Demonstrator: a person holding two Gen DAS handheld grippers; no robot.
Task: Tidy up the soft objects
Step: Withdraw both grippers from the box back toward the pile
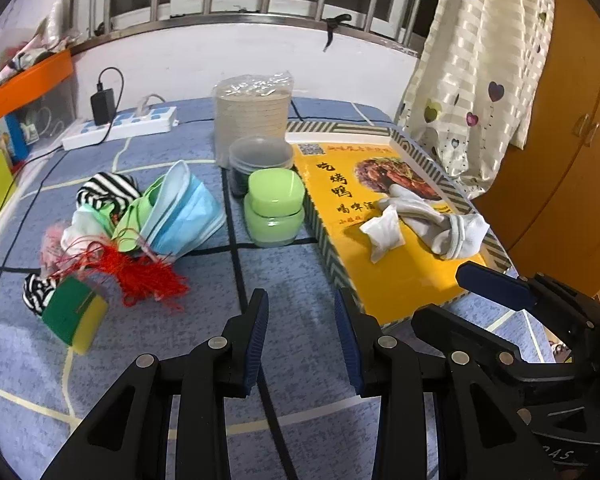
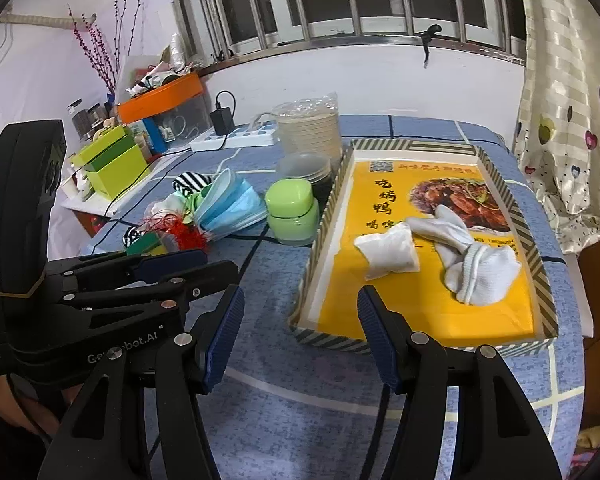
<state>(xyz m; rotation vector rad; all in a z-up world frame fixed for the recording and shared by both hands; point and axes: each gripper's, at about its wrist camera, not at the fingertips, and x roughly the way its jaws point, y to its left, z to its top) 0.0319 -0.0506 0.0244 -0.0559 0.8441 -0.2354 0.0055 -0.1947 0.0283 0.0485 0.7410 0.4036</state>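
Observation:
A shallow yellow tray [image 1: 404, 284] [image 2: 420, 312] with a striped rim lies on the blue checked cloth. In it are a white sock [image 1: 456, 232] [image 2: 480, 276] and a small white pouch [image 1: 384, 232] [image 2: 388, 256]. Left of the tray is a heap: blue face masks [image 1: 184, 212] [image 2: 232, 204], a black-and-white striped sock [image 1: 104, 192] [image 2: 190, 182], a red tassel [image 1: 148, 276] [image 2: 184, 236] and a green-yellow sponge [image 1: 76, 316] [image 2: 146, 244]. My left gripper [image 1: 300, 296] [image 2: 204, 266] hovers open over bare cloth between heap and tray. My right gripper [image 2: 300, 294] [image 1: 460, 300] hangs open at the tray's near edge, empty.
A green jar [image 1: 274, 208] [image 2: 290, 212], a lidded dark tub [image 1: 260, 156] and a wrapped stack of bowls [image 1: 252, 116] stand beside the tray's far left. A power strip [image 1: 120, 126] with cables, an orange-lidded bin [image 2: 160, 96] and a green box [image 2: 112, 164] sit further left; a curtain [image 2: 572, 140] hangs right.

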